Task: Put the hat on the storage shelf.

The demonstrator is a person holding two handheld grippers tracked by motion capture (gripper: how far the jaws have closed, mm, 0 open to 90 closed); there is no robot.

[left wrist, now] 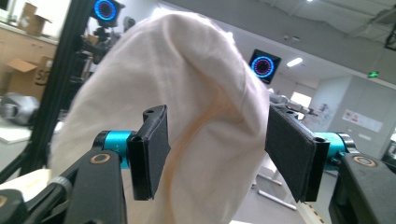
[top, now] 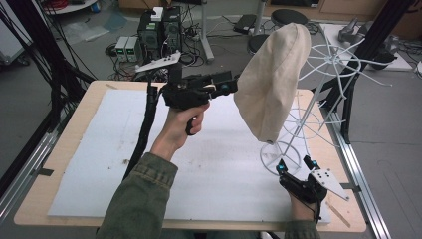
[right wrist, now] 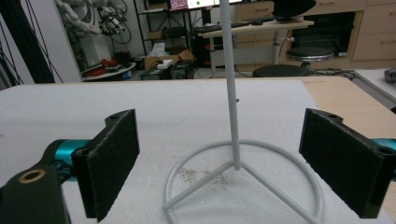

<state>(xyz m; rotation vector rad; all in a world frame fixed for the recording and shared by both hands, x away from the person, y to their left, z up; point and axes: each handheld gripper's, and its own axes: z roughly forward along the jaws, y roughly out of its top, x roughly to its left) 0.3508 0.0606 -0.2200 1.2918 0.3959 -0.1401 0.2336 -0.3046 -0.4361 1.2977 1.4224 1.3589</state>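
Observation:
A cream cloth cap [top: 271,82] hangs over the top of a white wire stand [top: 298,124], which rests on a ring base [top: 278,154] at the table's right side. My left gripper [top: 230,83] is held up in the air, open, its tips just left of the cloth. In the left gripper view the cloth [left wrist: 187,116] bulges between and beyond the open jaws of the left gripper [left wrist: 217,140]. My right gripper [top: 294,163] rests low near the table's front right, open. The stand's pole [right wrist: 232,93] rises beyond the gap of the right gripper [right wrist: 219,140].
A white mat [top: 99,149] covers the wooden table [top: 30,209]. The stand's wire spokes [top: 343,59] fan out to the right beside a black frame post [top: 363,50]. Electronics and cables [top: 159,30] lie on the floor behind the table, stools [top: 288,17] farther back.

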